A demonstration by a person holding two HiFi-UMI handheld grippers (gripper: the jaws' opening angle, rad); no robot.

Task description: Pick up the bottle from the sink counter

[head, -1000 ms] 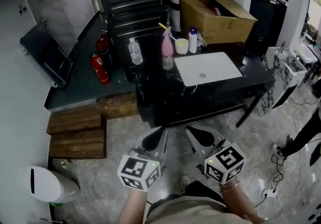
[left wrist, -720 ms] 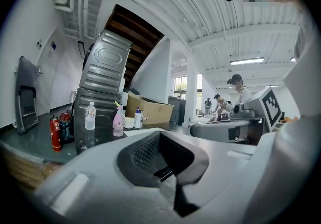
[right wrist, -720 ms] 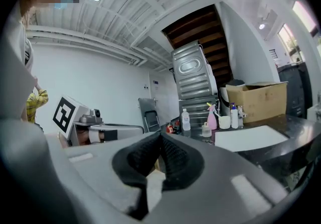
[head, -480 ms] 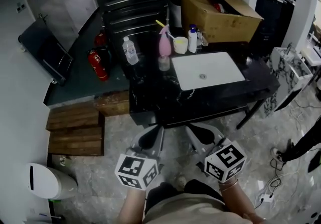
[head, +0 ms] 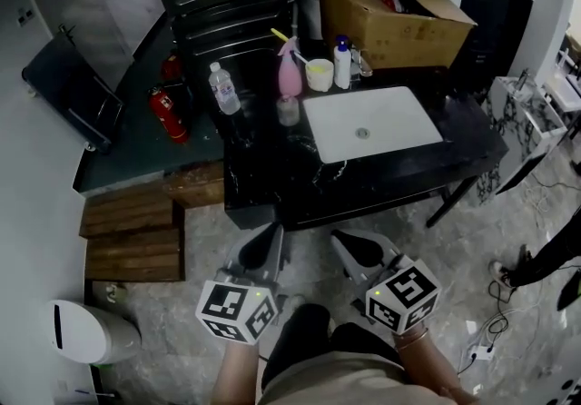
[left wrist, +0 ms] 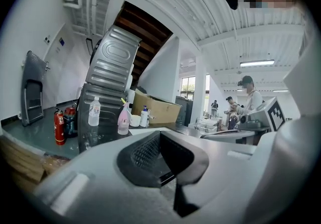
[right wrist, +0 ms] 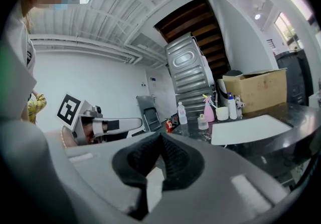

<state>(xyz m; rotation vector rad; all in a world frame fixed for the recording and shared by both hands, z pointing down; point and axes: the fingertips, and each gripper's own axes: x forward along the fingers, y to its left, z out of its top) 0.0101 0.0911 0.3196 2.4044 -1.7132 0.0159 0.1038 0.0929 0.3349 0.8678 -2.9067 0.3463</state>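
Head view overhead, gripper views level, counter [head: 363,183] shared

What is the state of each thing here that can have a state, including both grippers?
Clear plastic water bottle: upright, capped.
Pink spray bottle: upright.
Brown cardboard box: open.
White rectangular sink basin: empty.
Red fire extinguisher: upright.
Left gripper: shut, empty.
Right gripper: shut, empty.

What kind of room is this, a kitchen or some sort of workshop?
Probably a workshop or test space rather than a home kitchen. A dark sink counter with a white basin stands on a bare stone floor, with a big open cardboard box behind it and red fire extinguishers beside it.
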